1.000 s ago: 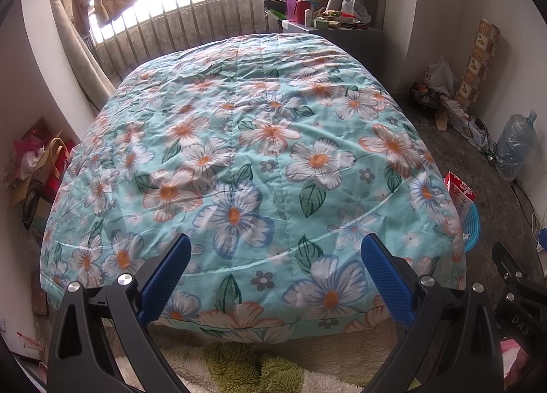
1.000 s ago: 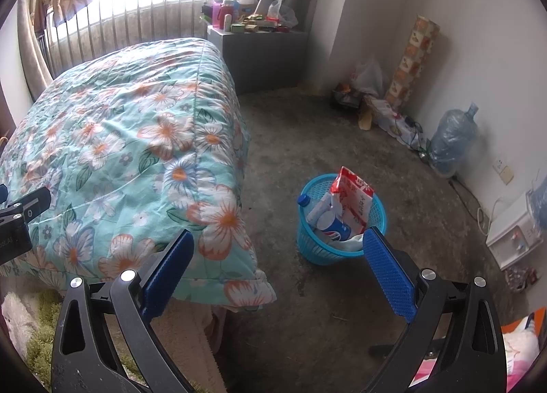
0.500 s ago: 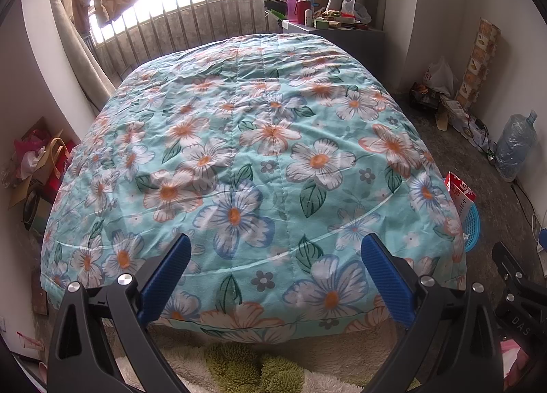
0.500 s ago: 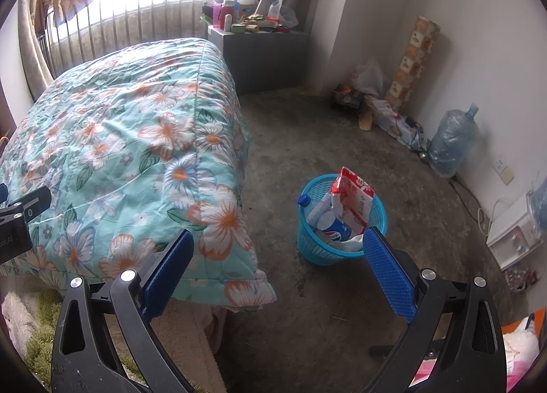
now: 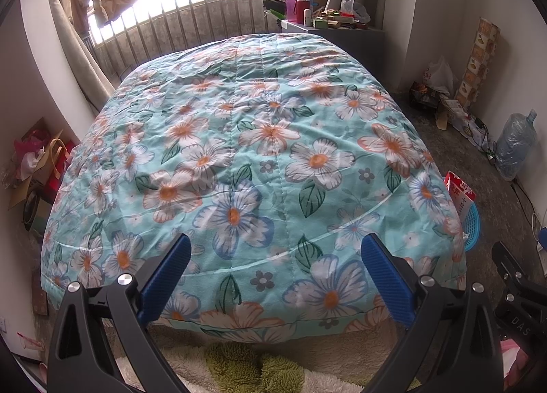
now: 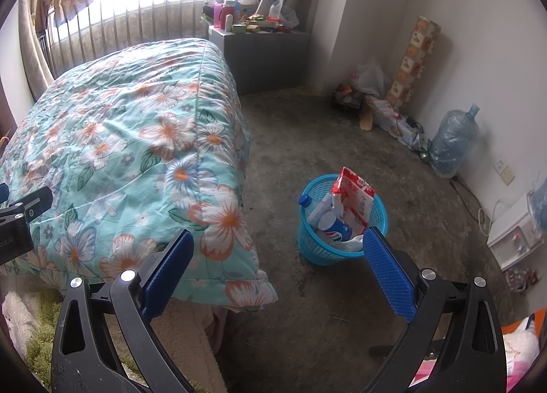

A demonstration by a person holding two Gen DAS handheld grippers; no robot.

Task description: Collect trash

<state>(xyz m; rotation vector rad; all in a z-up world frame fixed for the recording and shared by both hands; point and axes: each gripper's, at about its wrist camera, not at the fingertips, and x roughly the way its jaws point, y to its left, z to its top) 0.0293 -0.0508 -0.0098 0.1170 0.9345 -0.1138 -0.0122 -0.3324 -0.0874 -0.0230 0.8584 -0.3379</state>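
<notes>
A blue plastic basket (image 6: 309, 246) stands on the concrete floor right of the bed. It holds a red and white carton (image 6: 355, 194), a Pepsi bottle (image 6: 336, 227) and a clear bottle (image 6: 312, 205). My right gripper (image 6: 278, 271) hangs open above the floor just short of the basket, nothing between its blue pads. In the left wrist view my left gripper (image 5: 275, 276) is open over the foot of the bed, also empty. The basket (image 5: 471, 222) and carton (image 5: 459, 193) peek out past the quilt's right edge there.
A floral quilt (image 5: 259, 167) covers the bed. A grey cabinet (image 6: 263, 51) with bottles and boxes stands by the railing. Bags, a patterned roll (image 6: 413, 61) and a water jug (image 6: 453, 140) line the right wall. A green shaggy rug (image 5: 246, 369) lies at the bed's foot.
</notes>
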